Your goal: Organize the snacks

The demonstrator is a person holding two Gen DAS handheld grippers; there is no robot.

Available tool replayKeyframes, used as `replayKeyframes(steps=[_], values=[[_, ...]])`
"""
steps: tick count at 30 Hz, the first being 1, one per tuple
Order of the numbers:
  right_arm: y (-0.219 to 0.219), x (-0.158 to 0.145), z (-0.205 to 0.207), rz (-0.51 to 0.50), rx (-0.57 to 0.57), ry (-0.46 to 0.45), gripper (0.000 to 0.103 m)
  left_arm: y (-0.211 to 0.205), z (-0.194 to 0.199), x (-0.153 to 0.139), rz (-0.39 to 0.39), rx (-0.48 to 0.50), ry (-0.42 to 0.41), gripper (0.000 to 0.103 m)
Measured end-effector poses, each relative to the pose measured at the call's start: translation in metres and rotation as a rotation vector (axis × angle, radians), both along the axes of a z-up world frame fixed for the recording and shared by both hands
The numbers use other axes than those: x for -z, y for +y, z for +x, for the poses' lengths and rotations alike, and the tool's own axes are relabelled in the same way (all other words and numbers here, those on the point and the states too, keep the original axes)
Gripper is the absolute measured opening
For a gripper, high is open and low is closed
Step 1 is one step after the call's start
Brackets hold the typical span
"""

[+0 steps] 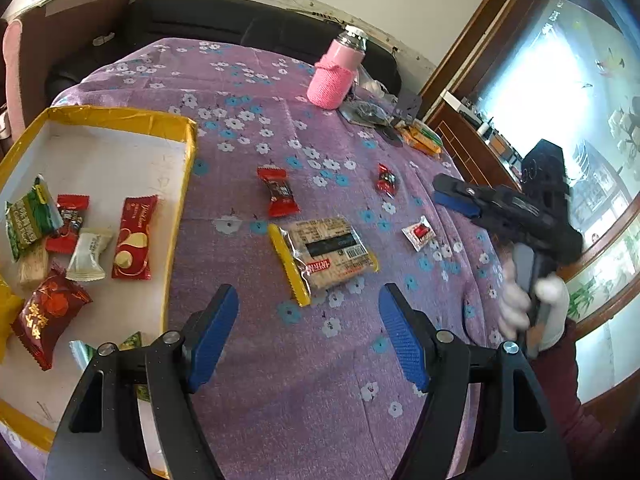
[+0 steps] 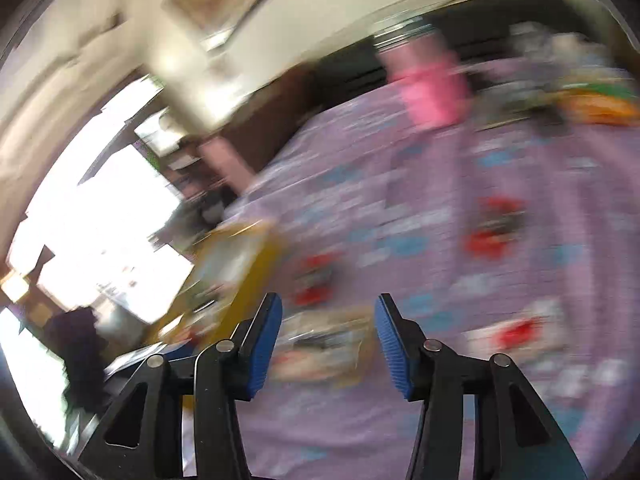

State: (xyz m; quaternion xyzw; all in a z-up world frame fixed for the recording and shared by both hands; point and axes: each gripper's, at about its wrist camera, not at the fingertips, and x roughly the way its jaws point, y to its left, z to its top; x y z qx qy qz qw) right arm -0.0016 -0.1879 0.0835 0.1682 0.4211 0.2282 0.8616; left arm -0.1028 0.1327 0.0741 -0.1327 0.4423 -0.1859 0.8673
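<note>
The left gripper [image 1: 308, 332] sits closest, its blue pads wide apart and holding nothing, hovering over the purple flowered cloth [image 1: 280, 380]. Just past its tips lies a clear cracker pack [image 1: 324, 256] with yellow ends. Beyond that, a red candy [image 1: 278, 192] and a second red candy [image 1: 386, 179] rest apart on the cloth, with a small white-and-red packet [image 1: 419, 233] to the right. At the left edge, the yellow-rimmed box [image 1: 188, 152] holds several wrapped snacks. A pink-sleeved bottle [image 1: 334, 74] stands at the far side. The right gripper [image 1: 454, 196], held by a gloved hand [image 1: 520, 304], hangs above the cloth's right side; its own blurred view shows its jaws partly open and empty, with the cracker pack beyond them.
</note>
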Motion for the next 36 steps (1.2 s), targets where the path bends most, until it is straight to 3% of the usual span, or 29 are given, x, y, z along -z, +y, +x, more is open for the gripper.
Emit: replayKeyframes(steps=[3,7,12,21,24,30,36], values=[[-0.031,0.017,0.008,-0.149,0.218,0.096,0.053,-0.009,0.001,0.002,0.021,0.023,-0.001,0.072],[-0.053,0.045,0.003,-0.076,0.303,0.212,0.054,-0.028,0.014,0.002,0.099,0.071,-0.028,0.072],[-0.035,0.061,0.008,-0.099,0.347,0.237,0.054,-0.059,0.055,0.011,0.175,0.177,-0.040,0.072],[-0.019,0.067,0.023,-0.190,0.390,0.158,0.054,-0.092,0.100,0.043,0.315,0.288,-0.012,0.072],[-0.025,0.068,0.022,-0.156,0.380,0.142,0.055,-0.099,0.107,0.053,0.327,0.320,0.023,0.072],[-0.040,0.070,0.020,-0.052,0.359,0.143,0.055,-0.107,0.091,0.060,0.221,0.431,0.108,0.072],[-0.044,0.070,0.017,-0.051,0.366,0.145,0.055,-0.115,0.066,0.057,0.237,0.414,0.101,0.072]])
